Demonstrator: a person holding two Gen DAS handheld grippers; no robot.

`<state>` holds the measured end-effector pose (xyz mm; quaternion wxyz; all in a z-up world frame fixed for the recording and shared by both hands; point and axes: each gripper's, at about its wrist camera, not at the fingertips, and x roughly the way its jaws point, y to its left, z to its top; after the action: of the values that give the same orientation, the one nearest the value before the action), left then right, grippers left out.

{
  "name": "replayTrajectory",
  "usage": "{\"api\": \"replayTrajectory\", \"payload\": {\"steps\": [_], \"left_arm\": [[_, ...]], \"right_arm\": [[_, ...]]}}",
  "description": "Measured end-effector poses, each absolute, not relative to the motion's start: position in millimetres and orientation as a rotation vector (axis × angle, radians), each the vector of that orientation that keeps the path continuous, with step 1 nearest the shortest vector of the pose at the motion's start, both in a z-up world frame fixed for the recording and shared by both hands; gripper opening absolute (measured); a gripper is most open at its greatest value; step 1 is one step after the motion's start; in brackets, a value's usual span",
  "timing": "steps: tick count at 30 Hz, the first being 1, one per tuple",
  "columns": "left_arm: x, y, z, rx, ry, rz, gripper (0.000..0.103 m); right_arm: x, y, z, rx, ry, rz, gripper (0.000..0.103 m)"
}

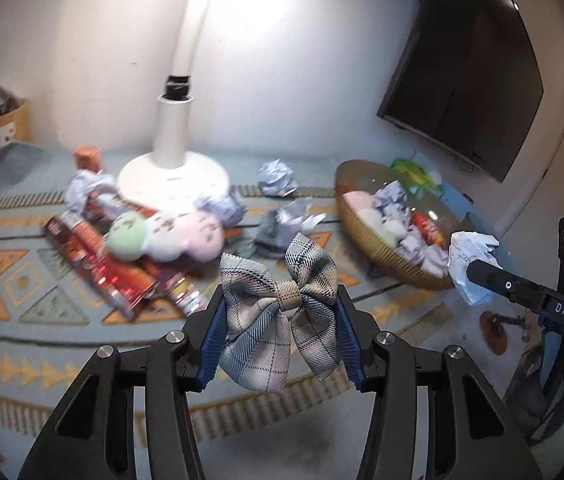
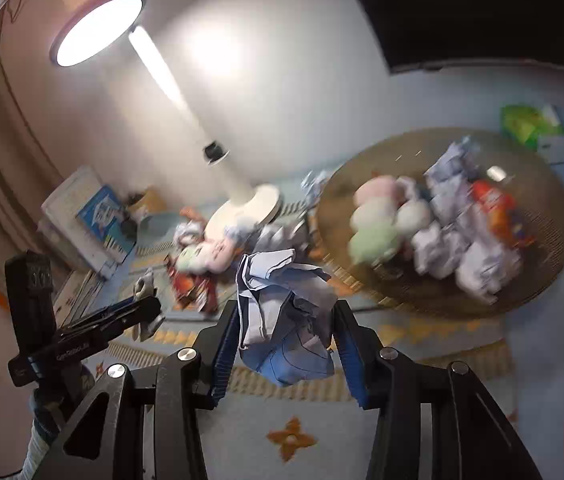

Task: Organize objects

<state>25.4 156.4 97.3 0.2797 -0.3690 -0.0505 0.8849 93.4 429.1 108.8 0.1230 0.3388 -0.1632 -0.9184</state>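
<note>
My left gripper (image 1: pixel 280 304) is shut on a plaid fabric bow (image 1: pixel 278 320) and holds it above the patterned mat. My right gripper (image 2: pixel 287 316) is shut on a crumpled paper ball (image 2: pixel 285 320), lifted above the mat left of the woven basket (image 2: pixel 553 240). That paper ball also shows in the left wrist view (image 1: pixel 471 268), just right of the basket (image 1: pixel 365 240). The basket holds paper balls, pastel plush pieces and a red snack packet. On the mat lie more paper balls (image 1: pixel 278 178), a pastel plush toy (image 1: pixel 166 236) and red snack packets (image 1: pixel 98 264).
A white desk lamp (image 1: pixel 174 176) stands at the back of the patterned mat (image 1: pixel 22 280). A dark monitor (image 1: pixel 469 64) hangs on the wall at right. A green packet (image 2: pixel 521 120) lies behind the basket. A pen holder (image 1: pixel 6 120) and boxes stand at far left.
</note>
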Motion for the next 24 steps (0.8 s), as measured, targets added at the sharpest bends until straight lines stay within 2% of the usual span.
{"api": "replayTrajectory", "payload": {"steps": [4, 8, 9, 10, 12, 15, 24], "left_arm": [[-4, 221, 115, -0.951, -0.116, 2.320, 0.047], [-33, 281, 110, -0.983, -0.140, 2.242, 0.048], [-39, 292, 108, -0.988, -0.161, 2.225, 0.056], [-45, 300, 107, -0.995, -0.187, 2.205, 0.070], [-53, 307, 104, -1.005, -0.224, 2.205, 0.083], [-52, 301, 104, -1.012, -0.254, 2.205, 0.083], [-8, 208, 111, -0.987, -0.304, 2.303, 0.085]], "right_arm": [[74, 489, 130, 1.014, -0.551, -2.901, 0.046], [36, 525, 124, 1.225, -0.633, -2.999, 0.046], [26, 529, 122, 1.232, -0.651, -2.976, 0.048], [19, 532, 122, 1.229, -0.654, -2.965, 0.050], [6, 532, 123, 1.236, -0.607, -2.968, 0.055], [9, 539, 126, 1.237, -0.550, -2.996, 0.066], [53, 515, 131, 1.150, -0.535, -2.959, 0.066]]}}
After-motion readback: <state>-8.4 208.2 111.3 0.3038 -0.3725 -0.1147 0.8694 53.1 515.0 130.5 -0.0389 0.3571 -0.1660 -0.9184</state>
